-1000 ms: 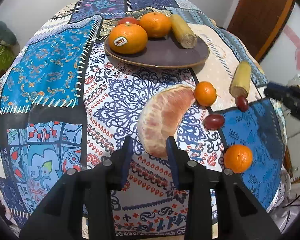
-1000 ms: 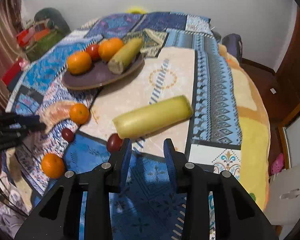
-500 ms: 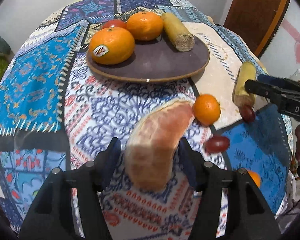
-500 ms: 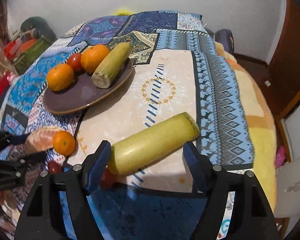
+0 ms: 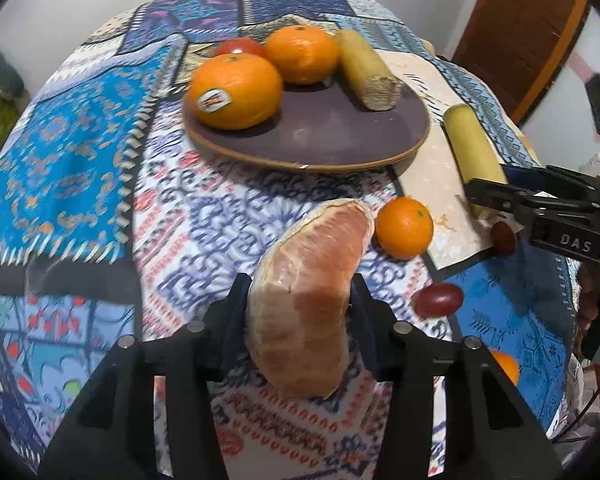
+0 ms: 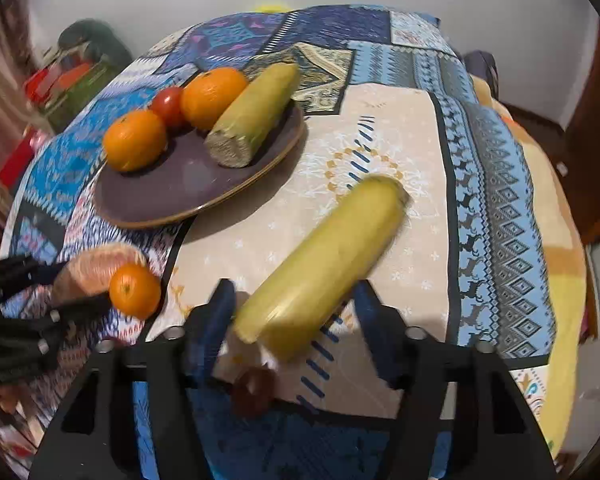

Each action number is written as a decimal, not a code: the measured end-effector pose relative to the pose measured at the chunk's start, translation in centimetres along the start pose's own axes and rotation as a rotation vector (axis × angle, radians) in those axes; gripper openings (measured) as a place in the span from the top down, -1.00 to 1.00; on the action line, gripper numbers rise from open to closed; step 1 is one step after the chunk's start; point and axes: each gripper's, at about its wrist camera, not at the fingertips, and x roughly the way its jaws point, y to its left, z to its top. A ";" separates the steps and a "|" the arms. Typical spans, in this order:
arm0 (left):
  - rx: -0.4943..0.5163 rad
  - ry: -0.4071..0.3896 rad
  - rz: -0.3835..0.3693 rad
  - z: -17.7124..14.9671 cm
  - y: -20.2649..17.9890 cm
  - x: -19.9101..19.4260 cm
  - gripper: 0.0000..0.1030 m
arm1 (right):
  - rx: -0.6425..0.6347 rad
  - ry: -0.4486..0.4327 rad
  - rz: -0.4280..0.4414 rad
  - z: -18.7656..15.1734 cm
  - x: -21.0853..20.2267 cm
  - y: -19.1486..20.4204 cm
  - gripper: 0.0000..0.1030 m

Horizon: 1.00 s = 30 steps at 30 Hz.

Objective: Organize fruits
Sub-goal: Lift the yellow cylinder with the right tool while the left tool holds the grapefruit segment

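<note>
Left tool (image 5: pixel 300 300) now clamps pomelo segment (image 5: pixel 308 292) (two cane pieces)

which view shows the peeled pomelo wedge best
The left wrist view: the pomelo wedge fills the centre, its membrane and pink flesh plain between the left gripper fingers. The right wrist view shows only a sliver at the left edge, partly behind a small orange.

Patterned cloth tablecloth (image 5: pixel 80 168) — glossy glazed plate (image 5: pixel 320 140), matt-black grippers.
</note>
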 end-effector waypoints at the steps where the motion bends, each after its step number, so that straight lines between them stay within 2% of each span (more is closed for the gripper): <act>1: -0.009 0.000 0.014 -0.2 0.2 -0.2 0.08 | -0.011 0.002 0.001 -0.2 -0.2 -0.1 0.13; 5: -0.054 -0.003 0.082 -1.4 1.1 -1.1 0.09 | -0.011 0.001 -0.024 -1.0 -1.4 -1.4 0.31; 9: -0.056 0.022 0.059 -2.3 2.0 -1.5 0.08 | 0.008 0.017 -0.029 -1.7 -2.5 -3.1 0.34; 15: -0.063 0.042 0.017 -1.6 2.4 -0.7 0.05 | 0.013 0.001 -0.025 -1.0 -3.5 -3.4 0.34; 21: -0.069 0.026 0.005 -1.0 2.5 -0.3 0.06 | 0.010 0.020 -0.046 0.4 -1.1 -3.1 0.32; 26: -0.110 -0.004 0.004 -0.7 2.9 -0.5 0.10 | 0.026 0.043 -0.029 1.2 1.2 -3.2 0.25; 30: -0.140 -0.013 0.008 -0.3 3.5 -1.0 0.11 | -0.002 0.021 -0.050 1.5 1.5 -2.1 0.34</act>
